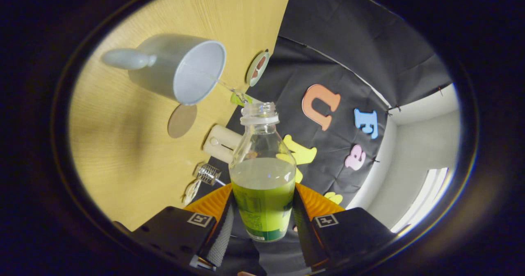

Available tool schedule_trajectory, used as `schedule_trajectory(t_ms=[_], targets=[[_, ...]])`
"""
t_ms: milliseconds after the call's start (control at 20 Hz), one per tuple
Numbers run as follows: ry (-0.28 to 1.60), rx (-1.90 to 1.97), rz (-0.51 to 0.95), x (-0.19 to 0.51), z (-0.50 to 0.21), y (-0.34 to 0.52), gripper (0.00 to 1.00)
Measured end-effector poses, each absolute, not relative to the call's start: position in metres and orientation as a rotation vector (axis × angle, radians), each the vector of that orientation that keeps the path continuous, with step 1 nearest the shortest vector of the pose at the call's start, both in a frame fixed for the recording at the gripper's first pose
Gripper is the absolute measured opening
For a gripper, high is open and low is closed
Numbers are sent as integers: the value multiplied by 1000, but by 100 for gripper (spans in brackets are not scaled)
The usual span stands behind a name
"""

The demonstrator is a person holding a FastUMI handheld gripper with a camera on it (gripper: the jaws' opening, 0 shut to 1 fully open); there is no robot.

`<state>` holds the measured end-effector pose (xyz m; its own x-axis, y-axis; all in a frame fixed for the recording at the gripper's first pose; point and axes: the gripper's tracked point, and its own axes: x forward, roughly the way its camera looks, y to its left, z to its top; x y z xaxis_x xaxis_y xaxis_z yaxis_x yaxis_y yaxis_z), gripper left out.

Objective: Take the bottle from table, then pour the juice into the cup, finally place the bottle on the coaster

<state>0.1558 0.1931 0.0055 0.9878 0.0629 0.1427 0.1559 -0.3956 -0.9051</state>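
Between the two fingers of the gripper (262, 222) sits the juice bottle (263, 173), pinched low on its body from both sides, so the grasp falls across the part that holds the green liquid. Its cap is off, the threaded neck is bare, and a thin stream appears to run from the mouth into the cup (180, 69), which stands on the wooden table (119, 144) just beyond the neck. I judge the pour to be under way. The bottle is clear plastic, round-shouldered and smooth, with a label around the lower part; the wall probably gives a little under pressure, so a firm but not crushing hold on the lower body is the sensible place, where the weight of the remaining juice sits close to the fingers. It is roughly half full, so moderately light, and the liquid will shift as it tilts. The ribbed black pad on the finger should help against slipping. The cup is a pale, glossy mug with a rounded handle, likely ceramic and stiff. Past it, near the table edge, lies a small round coaster (258, 67), flat and thin, well apart from the bottle.
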Motion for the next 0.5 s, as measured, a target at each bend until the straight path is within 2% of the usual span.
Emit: schedule_trajectory(t_ms=[500], targets=[[-167,-1966,-97,155,4,194,76]])
